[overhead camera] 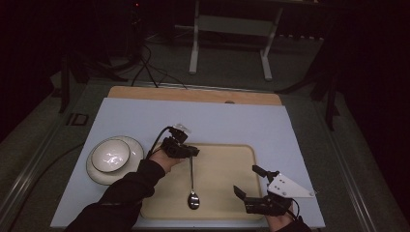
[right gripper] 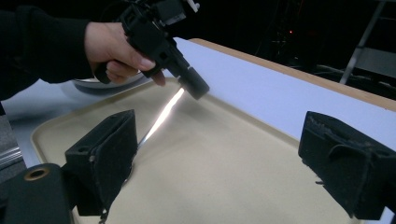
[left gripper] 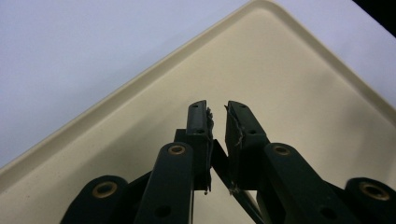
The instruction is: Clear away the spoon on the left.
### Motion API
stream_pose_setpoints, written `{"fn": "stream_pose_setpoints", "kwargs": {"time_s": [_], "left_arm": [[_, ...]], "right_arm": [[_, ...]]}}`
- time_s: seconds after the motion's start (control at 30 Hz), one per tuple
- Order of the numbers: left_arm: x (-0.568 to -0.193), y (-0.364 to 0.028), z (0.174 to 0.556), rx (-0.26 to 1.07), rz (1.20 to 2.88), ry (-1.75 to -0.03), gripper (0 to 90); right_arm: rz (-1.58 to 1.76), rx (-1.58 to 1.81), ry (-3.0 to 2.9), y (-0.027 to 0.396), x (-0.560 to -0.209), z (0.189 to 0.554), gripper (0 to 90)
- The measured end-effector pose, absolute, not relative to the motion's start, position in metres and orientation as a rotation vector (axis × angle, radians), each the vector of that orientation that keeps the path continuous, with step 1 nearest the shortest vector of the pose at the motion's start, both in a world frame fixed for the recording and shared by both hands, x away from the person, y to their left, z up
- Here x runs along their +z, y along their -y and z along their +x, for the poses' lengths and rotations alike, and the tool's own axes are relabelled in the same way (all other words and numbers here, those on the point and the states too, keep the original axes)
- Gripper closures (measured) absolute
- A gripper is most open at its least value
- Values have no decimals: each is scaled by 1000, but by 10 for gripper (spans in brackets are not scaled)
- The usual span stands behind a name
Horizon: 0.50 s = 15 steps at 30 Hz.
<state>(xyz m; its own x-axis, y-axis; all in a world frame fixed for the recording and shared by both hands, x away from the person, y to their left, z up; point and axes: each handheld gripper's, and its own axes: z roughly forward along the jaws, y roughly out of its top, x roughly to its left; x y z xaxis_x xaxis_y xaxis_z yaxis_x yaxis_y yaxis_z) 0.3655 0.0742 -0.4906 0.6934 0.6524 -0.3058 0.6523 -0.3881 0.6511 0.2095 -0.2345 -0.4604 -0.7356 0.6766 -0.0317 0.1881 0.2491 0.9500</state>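
Observation:
A metal spoon (overhead camera: 192,180) lies lengthwise on the cream tray (overhead camera: 225,166), its bowl toward the person and its handle pointing away. My left gripper (overhead camera: 193,151) is at the far end of the handle, shut on it. In the left gripper view its jaws (left gripper: 216,108) stand nearly together, and the dark handle (left gripper: 223,173) runs between the pads. The right gripper view shows the shiny handle (right gripper: 161,116) coming out of the left gripper (right gripper: 196,86). My right gripper (overhead camera: 244,179) hovers over the tray's near right part, jaws wide open (right gripper: 219,128) with nothing between them.
A white bowl (overhead camera: 111,155) sits on a plate (overhead camera: 134,159) left of the tray, on the pale blue mat (overhead camera: 217,121). The tray's surface (right gripper: 224,177) is bare apart from the spoon. A wooden table edge (overhead camera: 193,94) runs along the back.

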Motion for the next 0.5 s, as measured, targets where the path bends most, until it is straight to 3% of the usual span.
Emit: {"fn": "stream_pose_setpoints", "kwargs": {"time_s": [0.5], "left_arm": [[-519,-68,371,105,2109,-1093,784]], "right_arm": [[788,1497,-2099,234,-461,210,119]]}}
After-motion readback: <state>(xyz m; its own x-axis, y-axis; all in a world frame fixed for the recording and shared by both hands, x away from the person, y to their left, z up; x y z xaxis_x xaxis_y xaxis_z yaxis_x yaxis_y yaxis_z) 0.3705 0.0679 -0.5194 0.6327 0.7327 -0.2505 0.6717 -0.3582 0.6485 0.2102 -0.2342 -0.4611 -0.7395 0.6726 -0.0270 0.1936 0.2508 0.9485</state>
